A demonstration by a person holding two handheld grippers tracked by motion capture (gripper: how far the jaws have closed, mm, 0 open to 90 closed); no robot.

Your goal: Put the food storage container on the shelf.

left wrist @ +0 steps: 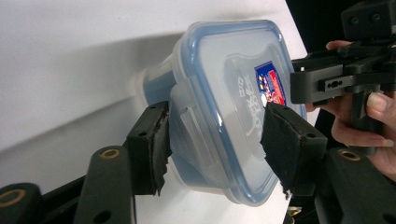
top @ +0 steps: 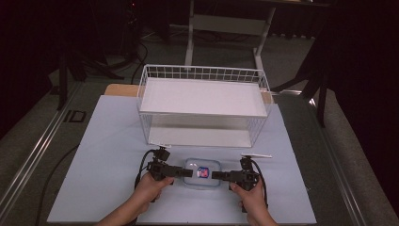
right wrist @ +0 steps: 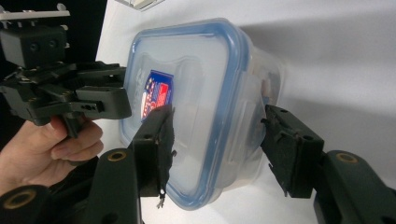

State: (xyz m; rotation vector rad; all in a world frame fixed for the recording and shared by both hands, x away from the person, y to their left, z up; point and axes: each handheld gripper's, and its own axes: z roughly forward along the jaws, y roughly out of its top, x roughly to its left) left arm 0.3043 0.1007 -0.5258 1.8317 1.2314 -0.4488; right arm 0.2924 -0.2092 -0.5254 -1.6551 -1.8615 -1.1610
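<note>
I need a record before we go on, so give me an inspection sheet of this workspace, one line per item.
Surface: pale blue table, flat.
Job's things: clear box with blue-rimmed lid and a sticker, lying near the front edge; white wire basket behind it.
Clutter: thin white stick right of the box.
Grippers: left gripper and right gripper each straddle an end of the box; contact cannot be told.
Cables: black, trailing from each gripper.
Surroundings: dark room, desk frame behind.

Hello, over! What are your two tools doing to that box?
Left tool and right tool straddle the lidded container, jaws apart. Container on table. Wire rack behind.
</note>
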